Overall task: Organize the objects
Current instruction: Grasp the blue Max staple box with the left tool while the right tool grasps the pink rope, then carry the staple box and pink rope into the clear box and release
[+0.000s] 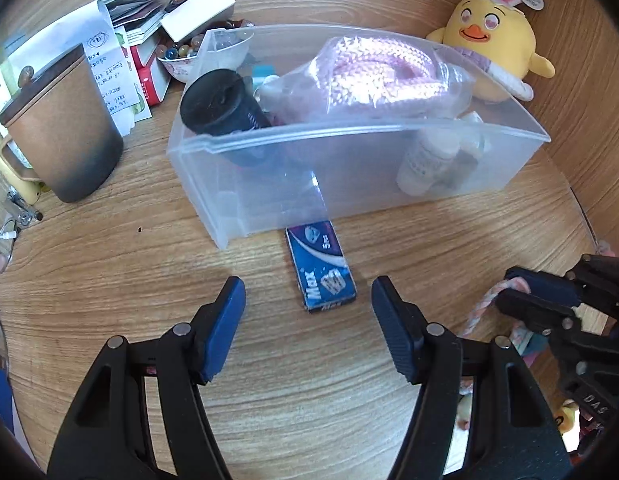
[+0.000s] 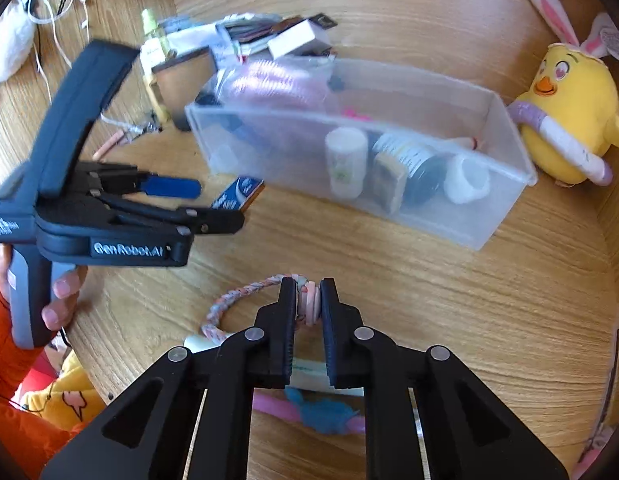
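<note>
A clear plastic bin stands on the wooden table and holds a pink knitted item in a bag, a black cylinder and small bottles. It also shows in the right wrist view. A blue Max box lies flat just in front of the bin. My left gripper is open, its fingers either side of the box's near end. My right gripper is shut on a pink and grey braided rope ring, low over the table.
A yellow chick plush sits right of the bin. A brown cup, papers and boxes and a bowl of beads crowd the left rear. Pink and blue soft items lie under my right gripper.
</note>
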`<action>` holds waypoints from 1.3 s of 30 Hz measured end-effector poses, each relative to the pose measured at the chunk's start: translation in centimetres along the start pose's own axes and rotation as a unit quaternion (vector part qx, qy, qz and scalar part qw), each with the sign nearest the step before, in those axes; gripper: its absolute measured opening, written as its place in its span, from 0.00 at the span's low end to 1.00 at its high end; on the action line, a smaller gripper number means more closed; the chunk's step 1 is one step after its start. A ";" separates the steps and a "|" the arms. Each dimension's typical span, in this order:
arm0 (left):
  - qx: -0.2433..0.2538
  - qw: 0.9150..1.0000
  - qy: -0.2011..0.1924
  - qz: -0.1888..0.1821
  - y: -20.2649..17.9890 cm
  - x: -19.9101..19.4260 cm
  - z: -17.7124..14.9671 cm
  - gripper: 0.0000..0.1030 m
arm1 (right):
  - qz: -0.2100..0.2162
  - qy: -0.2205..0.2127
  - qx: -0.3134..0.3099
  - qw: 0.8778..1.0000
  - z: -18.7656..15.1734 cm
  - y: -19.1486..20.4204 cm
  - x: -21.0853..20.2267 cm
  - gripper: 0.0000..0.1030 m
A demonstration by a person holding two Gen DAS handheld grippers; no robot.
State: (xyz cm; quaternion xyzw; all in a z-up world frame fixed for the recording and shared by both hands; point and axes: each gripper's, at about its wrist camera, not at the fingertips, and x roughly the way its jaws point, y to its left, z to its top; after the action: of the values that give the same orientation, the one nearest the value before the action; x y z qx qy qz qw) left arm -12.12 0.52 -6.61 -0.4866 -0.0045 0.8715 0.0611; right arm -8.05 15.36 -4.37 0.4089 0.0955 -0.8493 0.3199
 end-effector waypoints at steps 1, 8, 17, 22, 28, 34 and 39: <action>-0.001 1.000 -0.001 0.001 -0.1 0.1 0.1 0.63 | 0.000 -0.008 0.006 1.000 0.3 -0.4 -0.4 0.11; 0.009 1.000 -0.014 0.015 -0.6 0.1 0.1 0.29 | -0.013 -0.054 0.043 0.998 1.8 -2.4 -2.2 0.11; 0.021 0.999 -0.026 0.011 -0.9 -1.5 -1.3 0.26 | -0.017 -0.085 0.072 0.994 3.5 -4.1 -3.2 0.11; 0.024 0.998 -0.055 0.006 -1.1 -4.1 -1.9 0.26 | -0.019 -0.097 0.070 0.993 4.4 -4.2 -3.7 0.11; 0.030 0.994 -0.101 -0.006 -0.8 -7.6 -1.1 0.26 | -0.015 -0.125 0.068 0.990 5.6 -3.9 -5.1 0.11; 0.027 0.989 -0.143 -0.004 0.1 -9.1 1.2 0.26 | -0.015 -0.150 0.064 0.987 7.1 -3.8 -6.1 0.11; 0.012 0.987 -0.160 -0.006 1.3 -10.2 2.8 0.26 | -0.025 -0.158 0.063 0.985 8.6 -3.8 -5.7 0.11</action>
State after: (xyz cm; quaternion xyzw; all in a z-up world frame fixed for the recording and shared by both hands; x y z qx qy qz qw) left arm -9.29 -1.80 3.43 -0.3401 -0.0064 0.9377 0.0703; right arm -13.27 17.33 5.12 0.2862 0.0003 -0.9152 0.2838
